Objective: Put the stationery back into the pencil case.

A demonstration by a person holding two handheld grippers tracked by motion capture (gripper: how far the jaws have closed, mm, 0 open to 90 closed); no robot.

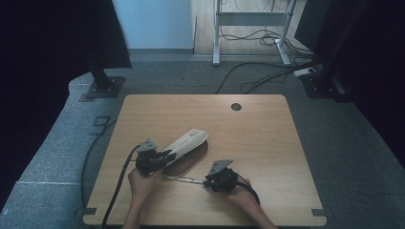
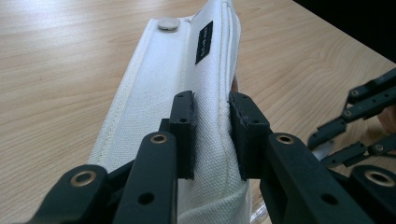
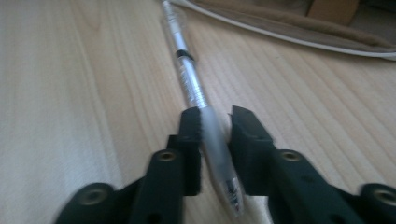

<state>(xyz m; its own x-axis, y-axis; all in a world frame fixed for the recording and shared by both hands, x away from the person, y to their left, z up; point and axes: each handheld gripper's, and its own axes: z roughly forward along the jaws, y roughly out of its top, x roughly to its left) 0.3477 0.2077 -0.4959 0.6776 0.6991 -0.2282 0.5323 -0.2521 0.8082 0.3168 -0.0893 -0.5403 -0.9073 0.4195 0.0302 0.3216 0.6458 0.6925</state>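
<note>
Here our right gripper (image 3: 215,122) has its jaws drawn in around a clear pen (image 3: 191,79), the pads closed on the frosted grip section near the tip. The pen lies flat on the table (image 1: 267,143), its long axis running straight away from the jaws toward the pouch; in the high view that same pen (image 1: 187,180) stretches leftward from the right gripper (image 1: 206,182) to the pouch's near rim. The picture is soft with blur at the jaws, so we judge rather than swear that both pads press the barrel.

Meanwhile our left gripper (image 2: 211,125) pinches the white pouch (image 2: 177,93) along its seamed top edge, jaws pressed tight on the cloth. In the high view the left gripper (image 1: 167,155) holds the near end of the pouch (image 1: 188,140), which slopes up and away to the right, its flap raised off the table over a dark, open hollow beneath.

The relation that counts: the pouch mouth lies just beyond the pen's far end, in line with the barrel, so the pen points more or less at the opening. The right hand is the nearer to the pen, the left to the pouch. We judge the coming move to be a lift and a lengthwise slide of the pen into that mouth.
</note>
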